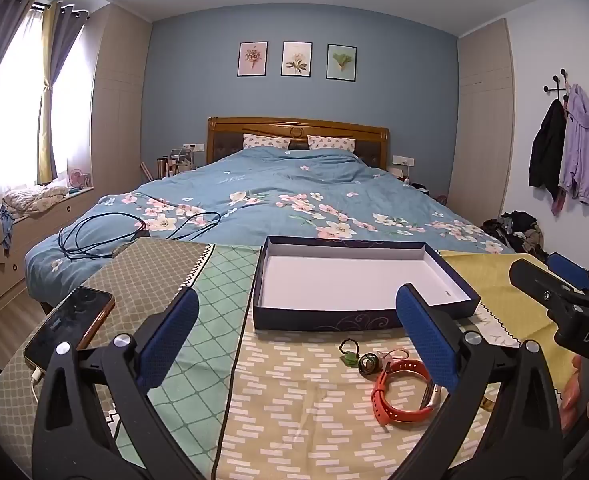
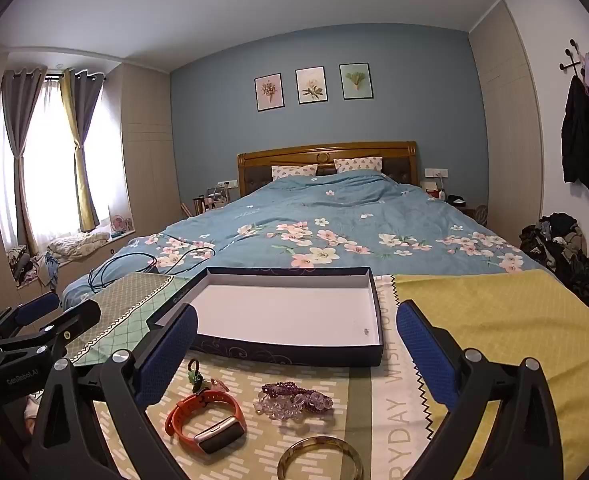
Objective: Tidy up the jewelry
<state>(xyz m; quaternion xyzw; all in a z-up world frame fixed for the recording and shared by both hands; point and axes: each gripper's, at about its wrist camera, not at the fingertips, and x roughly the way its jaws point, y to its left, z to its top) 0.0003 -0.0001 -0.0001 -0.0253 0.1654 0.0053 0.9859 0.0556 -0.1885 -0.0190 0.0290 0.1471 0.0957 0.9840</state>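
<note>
An open dark blue box (image 1: 358, 280) with a white inside sits on the patterned cloth; it also shows in the right wrist view (image 2: 290, 312). In front of it lie an orange-strapped watch (image 2: 204, 420), a green and red charm cluster (image 2: 200, 380), a purple and clear bead bracelet (image 2: 296, 398) and a translucent bangle (image 2: 320, 460). The watch (image 1: 400, 392) and charm (image 1: 360, 358) show in the left wrist view. My left gripper (image 1: 298, 336) is open, left of the watch. My right gripper (image 2: 296, 344) is open above the jewelry, empty.
A phone (image 1: 70, 328) on a cable lies at the cloth's left edge. A bed with a blue floral quilt (image 1: 278, 204) stands behind, with black cables (image 1: 134, 228) on it. A yellow cloth (image 2: 502, 336) covers the right side.
</note>
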